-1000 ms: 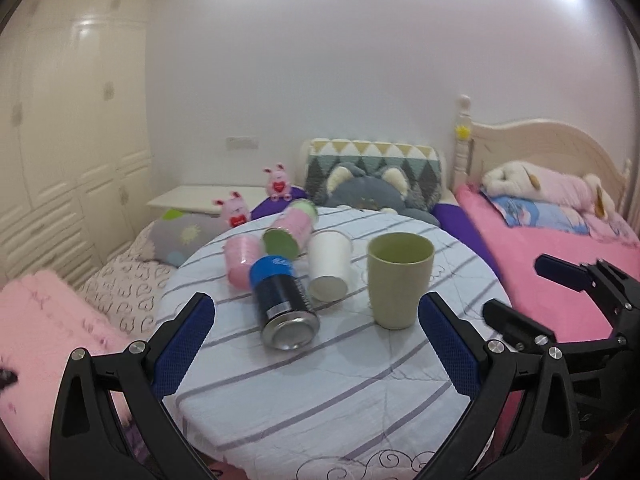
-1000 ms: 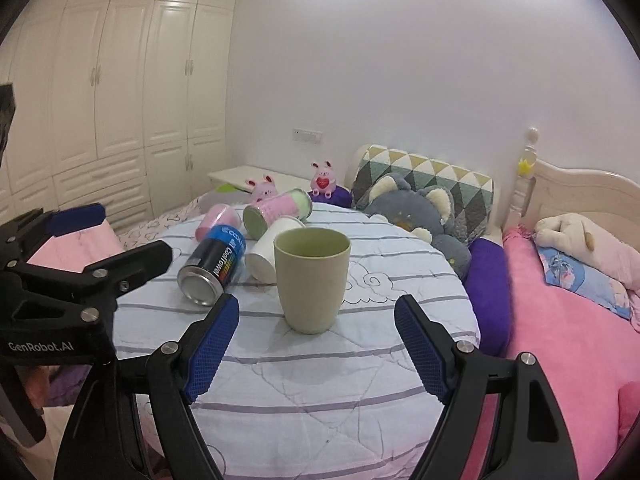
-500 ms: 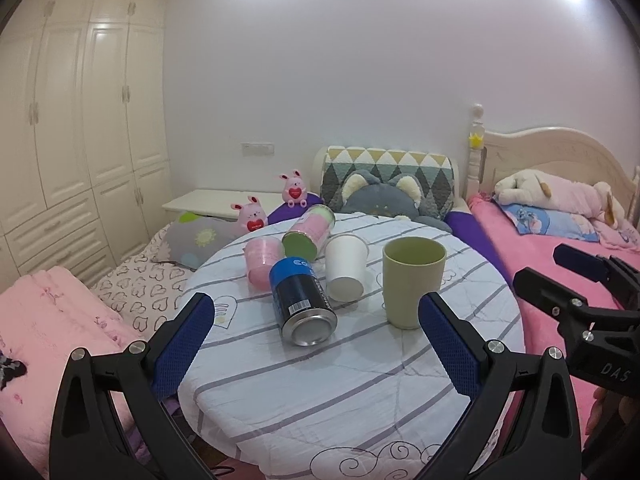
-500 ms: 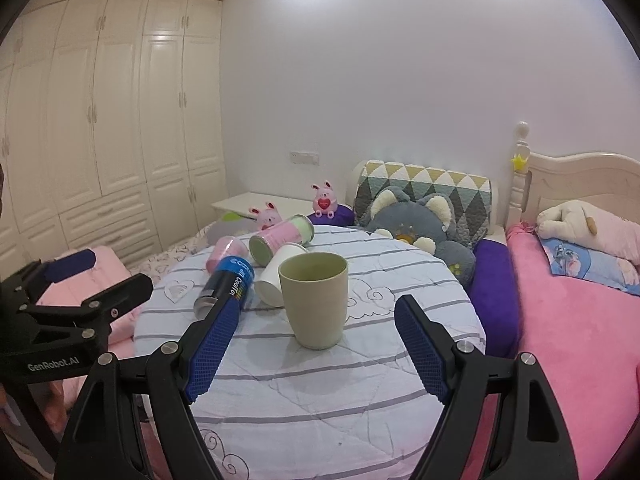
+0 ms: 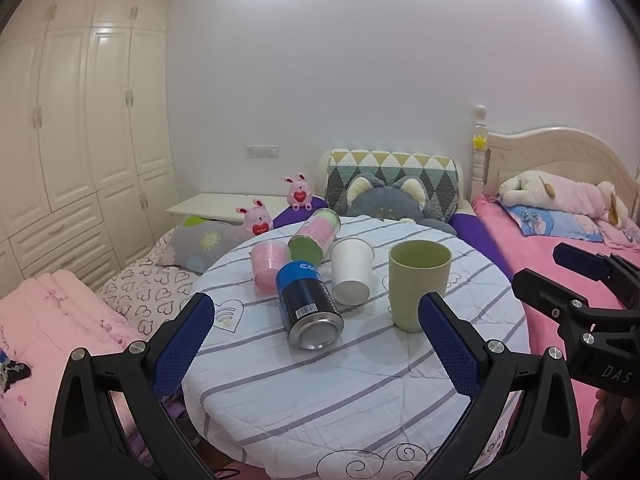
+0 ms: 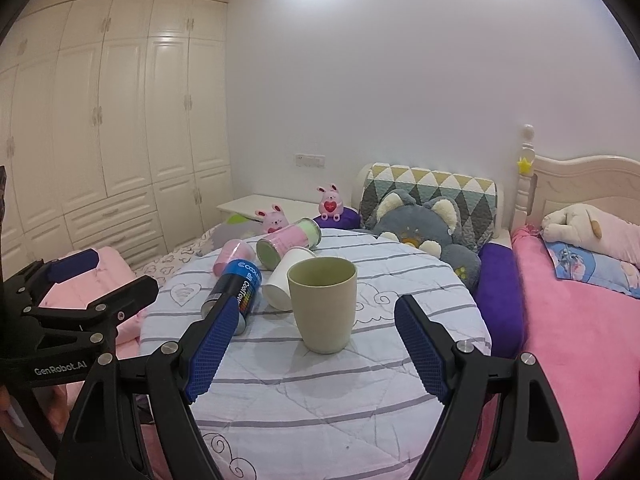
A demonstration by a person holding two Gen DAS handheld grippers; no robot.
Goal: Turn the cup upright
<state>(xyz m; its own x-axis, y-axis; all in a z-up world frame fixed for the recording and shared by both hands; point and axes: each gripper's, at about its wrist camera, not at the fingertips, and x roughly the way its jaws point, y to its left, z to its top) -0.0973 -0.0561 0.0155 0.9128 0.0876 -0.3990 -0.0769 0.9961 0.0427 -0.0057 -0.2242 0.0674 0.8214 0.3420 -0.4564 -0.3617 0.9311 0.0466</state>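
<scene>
An olive-green cup [image 5: 419, 282] [image 6: 322, 305] stands upright, mouth up, on the round table with a striped cloth [image 5: 360, 368] [image 6: 320, 392]. Left of it lie a white paper cup [image 5: 351, 276] [image 6: 285, 280], a pink cup [image 5: 268, 265] [image 6: 231, 261], a pink-and-green tumbler [image 5: 316, 233] [image 6: 289, 242] and a blue-black can [image 5: 309, 309] [image 6: 236, 295], all on their sides. My left gripper [image 5: 316, 328] is open and empty, held back from the table. My right gripper [image 6: 312, 336] is open and empty in front of the green cup.
A pink bed [image 6: 580, 320] with plush toys runs along the right. A grey cat cushion [image 6: 424, 224] and two pink bunny toys [image 5: 298, 193] sit behind the table. White wardrobes [image 5: 80, 128] line the left wall. A pink blanket [image 5: 52, 320] lies at the left.
Both grippers have drawn back and risen from the table, so the cups look smaller and farther. Both stay open. The cups and the can have not moved.
</scene>
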